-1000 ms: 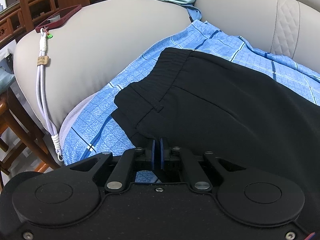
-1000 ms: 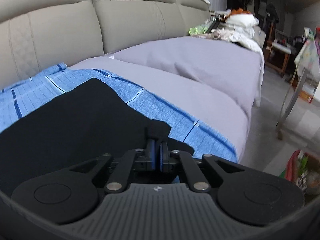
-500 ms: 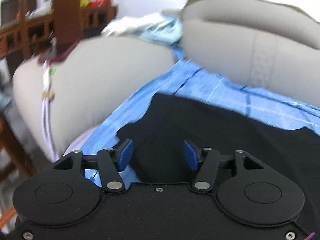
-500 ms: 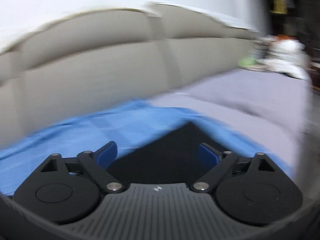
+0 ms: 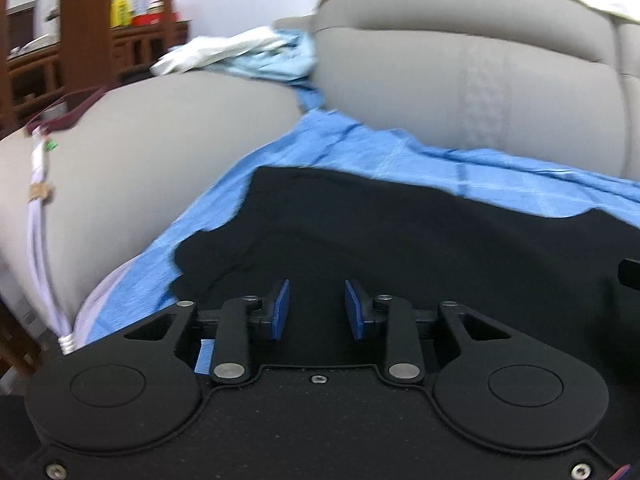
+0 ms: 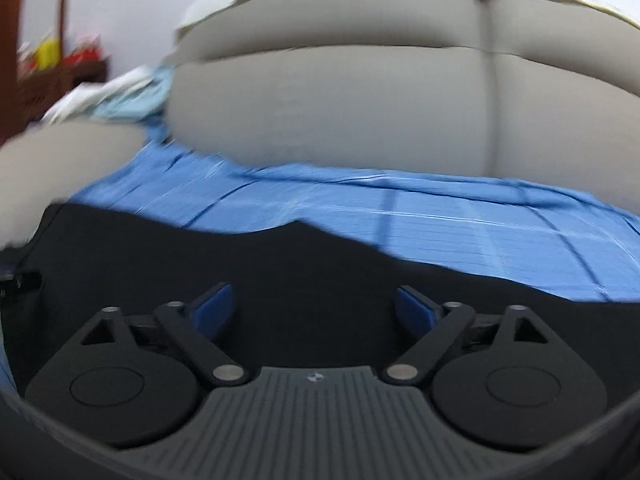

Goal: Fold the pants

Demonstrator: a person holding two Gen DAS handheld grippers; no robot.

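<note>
The beige sofa (image 5: pixel 180 152) carried a blue checked sheet (image 6: pixel 440 232), and the black pants (image 5: pixel 400 240) lay flat on that sheet below both my tools. My right tool (image 6: pixel 316 312) stood wide apart, having just narrowed slightly, gripping nothing. My left tool (image 5: pixel 316 312) had just been closing, its blue pads (image 5: pixel 280 312) apart over the cloth, clamping nothing.

Light in here is soft and even, no hard shadows or glare anywhere. Both views are smeared with motion blur, the right one worse: the sofa back (image 6: pixel 360 112) and blue sheet (image 6: pixel 440 232) streak sideways. The black pants (image 5: pixel 400 240) are just a dark blob with no detail. Fisheye bends everything round at the edges.
</note>
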